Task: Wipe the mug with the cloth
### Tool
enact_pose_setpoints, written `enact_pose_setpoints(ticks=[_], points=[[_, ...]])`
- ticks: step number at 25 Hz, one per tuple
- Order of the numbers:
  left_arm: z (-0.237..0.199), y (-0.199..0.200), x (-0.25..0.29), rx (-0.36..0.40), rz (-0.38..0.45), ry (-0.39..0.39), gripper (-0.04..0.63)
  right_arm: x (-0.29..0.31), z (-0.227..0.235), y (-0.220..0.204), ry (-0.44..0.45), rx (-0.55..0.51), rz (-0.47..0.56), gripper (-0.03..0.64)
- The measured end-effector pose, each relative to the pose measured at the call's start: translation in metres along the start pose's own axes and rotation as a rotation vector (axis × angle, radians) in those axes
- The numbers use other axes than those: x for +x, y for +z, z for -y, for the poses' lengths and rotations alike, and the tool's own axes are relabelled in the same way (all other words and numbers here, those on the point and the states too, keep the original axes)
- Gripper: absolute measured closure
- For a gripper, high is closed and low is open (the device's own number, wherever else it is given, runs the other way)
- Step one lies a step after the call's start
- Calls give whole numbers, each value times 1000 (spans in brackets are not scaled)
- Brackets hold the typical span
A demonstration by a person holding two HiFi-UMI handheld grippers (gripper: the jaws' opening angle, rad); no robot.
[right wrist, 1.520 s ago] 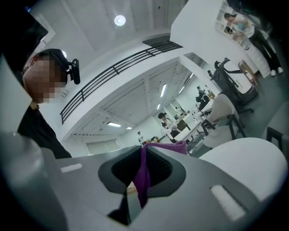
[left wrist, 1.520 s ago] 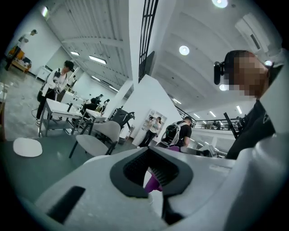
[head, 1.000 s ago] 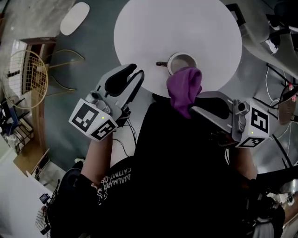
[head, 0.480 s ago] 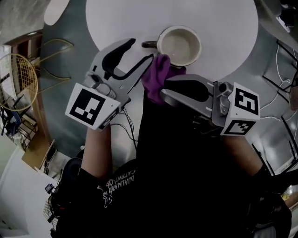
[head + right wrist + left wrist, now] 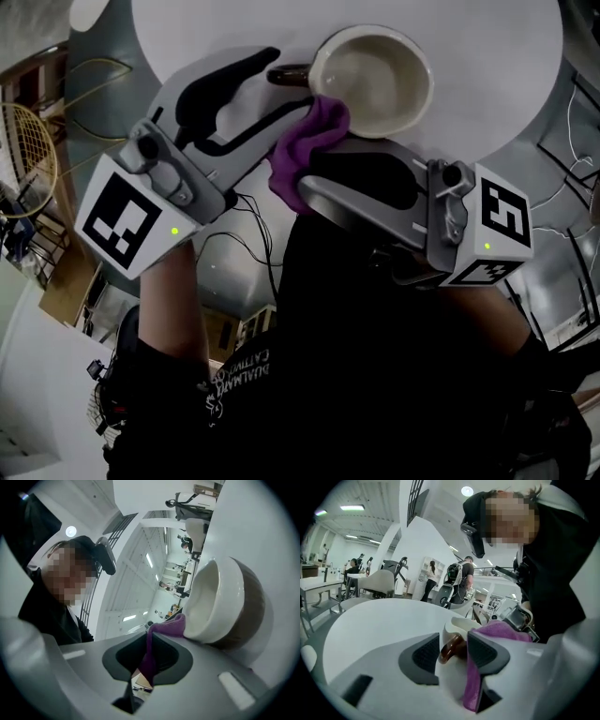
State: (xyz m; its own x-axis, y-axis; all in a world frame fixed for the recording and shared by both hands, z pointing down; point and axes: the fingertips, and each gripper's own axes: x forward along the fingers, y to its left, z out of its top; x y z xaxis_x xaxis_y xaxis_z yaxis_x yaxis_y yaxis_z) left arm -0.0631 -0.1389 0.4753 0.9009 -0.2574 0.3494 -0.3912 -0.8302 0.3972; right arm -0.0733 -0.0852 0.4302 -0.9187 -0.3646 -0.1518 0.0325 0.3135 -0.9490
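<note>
The mug [image 5: 375, 75] stands upright at 12 o'clock in the head view, on the round white desk [image 5: 487, 56], with its brown handle [image 5: 451, 648] pointing to 9 o'clock. The left tongs [image 5: 452, 652] are wide apart and closing, with the handle between the pads but not pinched. The right tongs [image 5: 149, 654] are clamped on the purple cloth [image 5: 305, 150], whose bunched end touches the mug's rim at 7 o'clock.
</note>
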Motion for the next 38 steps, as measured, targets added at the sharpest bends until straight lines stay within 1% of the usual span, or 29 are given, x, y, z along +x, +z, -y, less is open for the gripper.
enact_pose_setpoints(ticks=[1, 4, 8, 11, 15, 17, 19, 21, 23, 28, 31, 38], points=[[3, 0, 1, 2, -7, -24, 415, 0, -1, 0, -6, -5, -7, 577], [9, -3, 0, 24, -53, -95, 417, -2, -2, -7, -20, -27, -45, 577], [16, -5, 0, 102, -155, -180, 417, -4, -8, -7, -13, 15, -61, 577], [13, -7, 4, 149, -204, -221, 413, -5, -5, -5, -7, 22, -72, 577], [21, -16, 16, 203, -264, -249, 413, -18, 0, -8, -19, 38, -84, 577], [23, -21, 17, 233, -300, -241, 434, -21, 2, -10, -41, 37, -86, 577], [20, -26, 16, 268, -348, -216, 495, -22, 7, -9, -65, 38, -88, 577], [17, -30, 16, 286, -382, -202, 517, -21, 11, -3, -83, 42, -87, 577], [16, -30, 19, 283, -378, -188, 517, -21, 16, 1, -103, 39, -89, 577], [13, -35, 17, 246, -356, -139, 520, -18, 25, 0, -160, 65, -94, 577], [13, -33, 18, 228, -359, -125, 523, -19, 27, 5, -194, 66, -111, 577], [14, -37, 18, 242, -399, -146, 528, -29, 33, 10, -246, 51, -149, 577]])
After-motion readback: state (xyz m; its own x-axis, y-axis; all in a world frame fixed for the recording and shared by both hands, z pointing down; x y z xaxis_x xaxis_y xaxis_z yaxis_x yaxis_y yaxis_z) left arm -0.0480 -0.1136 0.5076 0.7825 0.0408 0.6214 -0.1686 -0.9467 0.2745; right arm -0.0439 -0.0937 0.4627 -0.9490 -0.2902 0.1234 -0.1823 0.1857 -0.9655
